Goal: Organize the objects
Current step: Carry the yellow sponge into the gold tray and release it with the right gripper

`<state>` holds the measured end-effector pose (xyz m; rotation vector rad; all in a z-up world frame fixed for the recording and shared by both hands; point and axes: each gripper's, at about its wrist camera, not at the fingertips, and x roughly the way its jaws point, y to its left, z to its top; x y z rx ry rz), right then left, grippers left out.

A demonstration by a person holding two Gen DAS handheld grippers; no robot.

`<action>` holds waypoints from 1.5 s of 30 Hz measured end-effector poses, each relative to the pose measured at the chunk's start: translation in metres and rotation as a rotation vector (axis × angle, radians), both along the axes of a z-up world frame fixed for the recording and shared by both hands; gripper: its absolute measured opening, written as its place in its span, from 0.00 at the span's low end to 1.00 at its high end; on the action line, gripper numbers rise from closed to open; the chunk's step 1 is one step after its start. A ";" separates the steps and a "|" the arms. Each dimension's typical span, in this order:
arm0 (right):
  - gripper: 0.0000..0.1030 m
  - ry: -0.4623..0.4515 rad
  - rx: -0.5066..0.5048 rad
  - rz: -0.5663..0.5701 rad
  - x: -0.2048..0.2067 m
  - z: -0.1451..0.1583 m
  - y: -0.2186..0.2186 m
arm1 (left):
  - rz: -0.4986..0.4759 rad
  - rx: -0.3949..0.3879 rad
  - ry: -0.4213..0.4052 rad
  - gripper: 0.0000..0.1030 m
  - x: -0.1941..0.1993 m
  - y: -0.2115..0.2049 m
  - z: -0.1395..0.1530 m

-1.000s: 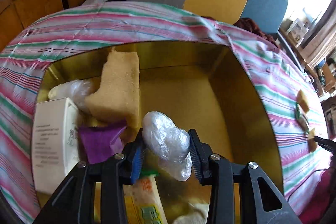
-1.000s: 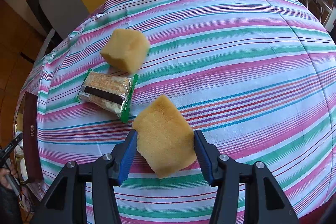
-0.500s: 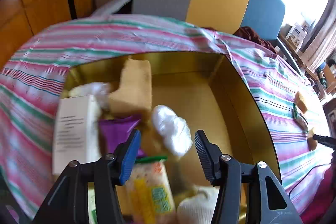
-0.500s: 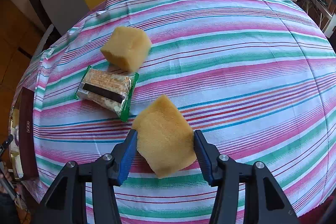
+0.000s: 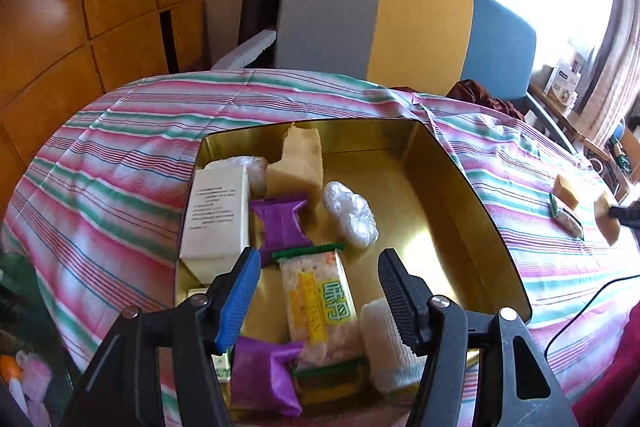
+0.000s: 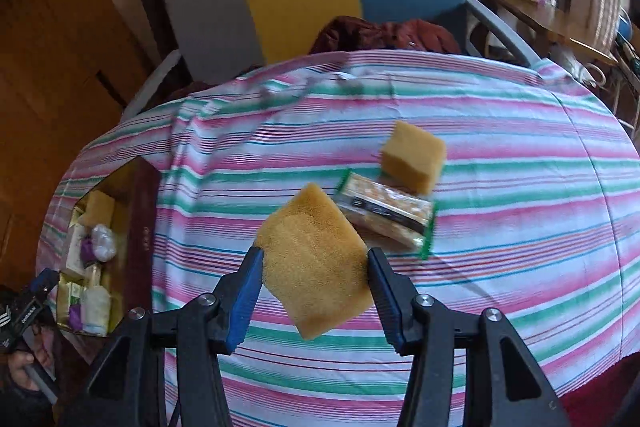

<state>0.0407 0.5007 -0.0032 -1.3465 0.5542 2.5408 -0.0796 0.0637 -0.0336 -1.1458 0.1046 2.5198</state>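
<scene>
In the left wrist view my left gripper hangs above the gold tin, its jaws opening with nothing held between them. The clear plastic-wrapped ball lies loose on the tin's floor among a white box, purple packets, a yellow sponge piece and a yellow-green snack pack. My right gripper is shut on a yellow sponge and holds it above the striped cloth. A second sponge and a green-edged snack bar lie on the cloth behind it.
The striped tablecloth covers the table, with the tin at its left end in the right wrist view. A grey, yellow and blue chair stands behind the table. A dark red cloth lies on the chair seat. A black cable trails at right.
My left gripper opened, dropped the plastic-wrapped ball into the tin and drew back upward. My right gripper lifted the yellow sponge off the cloth and swung left toward the tin.
</scene>
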 end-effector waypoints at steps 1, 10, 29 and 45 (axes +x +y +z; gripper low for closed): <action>0.51 0.012 -0.002 0.032 -0.008 0.004 -0.014 | 0.000 0.003 0.005 0.61 0.003 -0.002 0.001; 0.51 0.062 -0.045 0.314 -0.072 0.016 -0.144 | 0.020 0.015 0.032 0.62 0.012 -0.020 0.004; 0.51 -0.062 -0.024 0.446 -0.154 -0.046 -0.267 | 0.126 0.064 -0.002 0.63 0.009 -0.071 -0.006; 0.72 -0.086 -0.063 0.469 -0.151 -0.075 -0.280 | 0.134 0.063 0.006 0.69 0.012 -0.074 -0.005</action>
